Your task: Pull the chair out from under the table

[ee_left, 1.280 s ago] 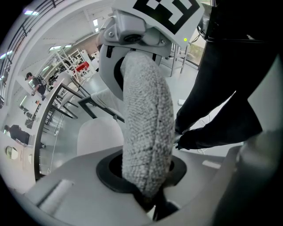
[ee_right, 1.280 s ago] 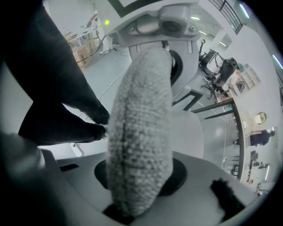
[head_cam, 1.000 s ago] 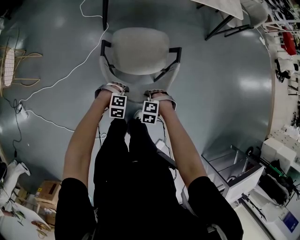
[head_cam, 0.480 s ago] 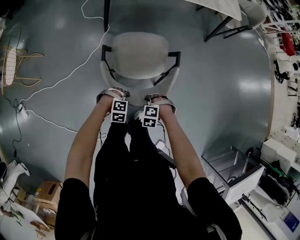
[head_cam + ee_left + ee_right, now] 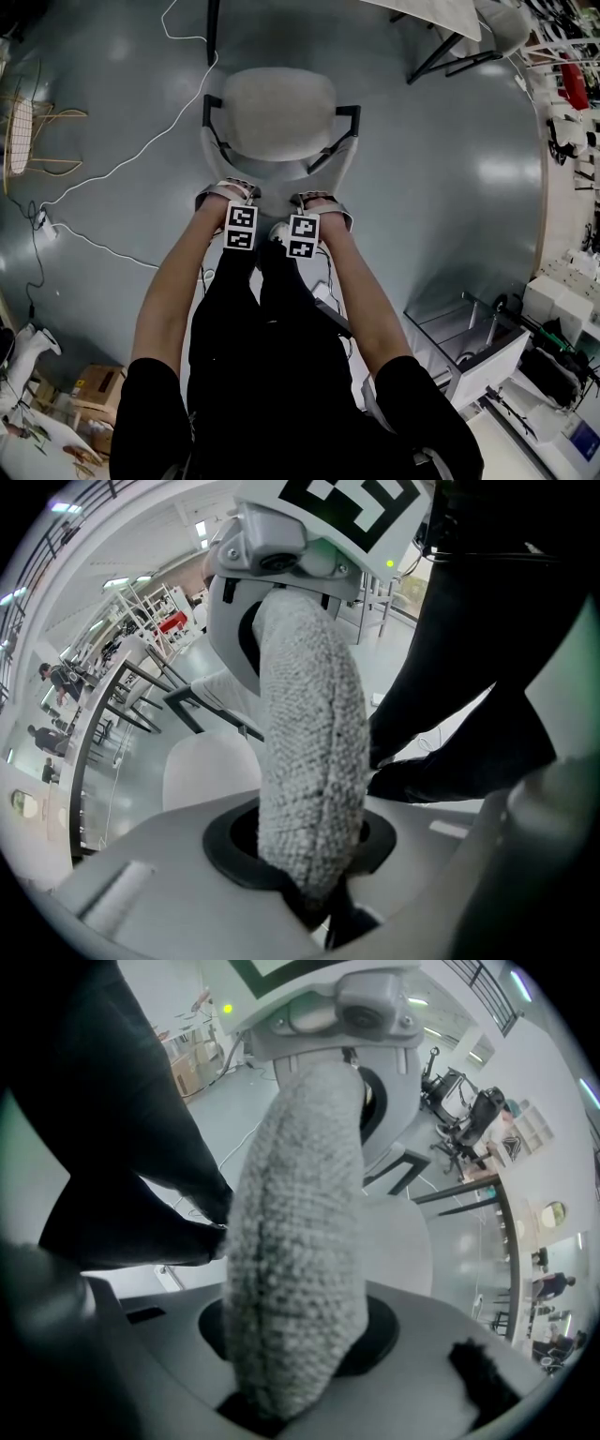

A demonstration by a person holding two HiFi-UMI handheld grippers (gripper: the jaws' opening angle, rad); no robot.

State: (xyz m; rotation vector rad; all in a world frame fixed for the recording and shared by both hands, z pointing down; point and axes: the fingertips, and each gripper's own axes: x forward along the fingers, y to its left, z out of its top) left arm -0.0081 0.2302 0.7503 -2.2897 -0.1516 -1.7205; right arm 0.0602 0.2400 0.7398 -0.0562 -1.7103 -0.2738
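Now we are pinching the nubbly, rounded backrest (image 5: 309,761) of the pale chair (image 5: 279,112), left gripper (image 5: 229,191) and right gripper (image 5: 315,199) side by side along its top, chair standing on glossy grey floor (image 5: 450,187).

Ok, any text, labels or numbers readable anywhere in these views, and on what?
No readable text in any view.
Left marker cube and right marker cube: black-and-white square patterns only, no letters or digits.
Chair: no label or brand shows.
Cardboard box: any print is too small to read.
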